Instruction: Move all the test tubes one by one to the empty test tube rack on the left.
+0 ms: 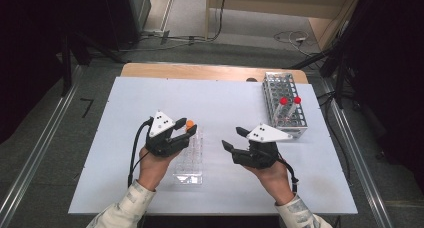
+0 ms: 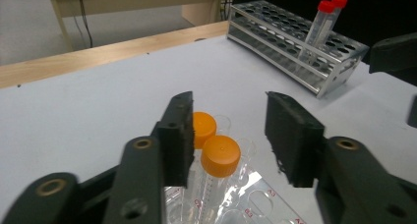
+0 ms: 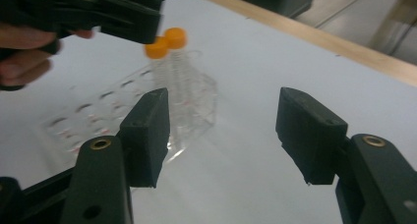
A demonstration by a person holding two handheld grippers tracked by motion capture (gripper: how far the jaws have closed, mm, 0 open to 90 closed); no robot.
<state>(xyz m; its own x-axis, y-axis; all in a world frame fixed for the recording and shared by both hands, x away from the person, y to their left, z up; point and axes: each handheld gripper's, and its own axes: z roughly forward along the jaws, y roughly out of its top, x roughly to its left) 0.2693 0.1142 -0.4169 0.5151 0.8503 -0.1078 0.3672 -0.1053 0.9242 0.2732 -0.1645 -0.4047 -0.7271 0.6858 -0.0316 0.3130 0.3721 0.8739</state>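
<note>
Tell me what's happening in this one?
A person works at a white table with tongs in each hand. The left tongs stand open around two orange-capped tubes that sit upright in a clear plastic rack; the pads do not press on either cap. The right tongs hang open over bare table, holding nothing. Two red-capped tubes stand in a metal rack at the far right.

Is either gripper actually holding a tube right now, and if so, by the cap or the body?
Neither. The left gripper stands open around the nearer orange-capped tube, pads off it; the right gripper is open and empty.
</note>
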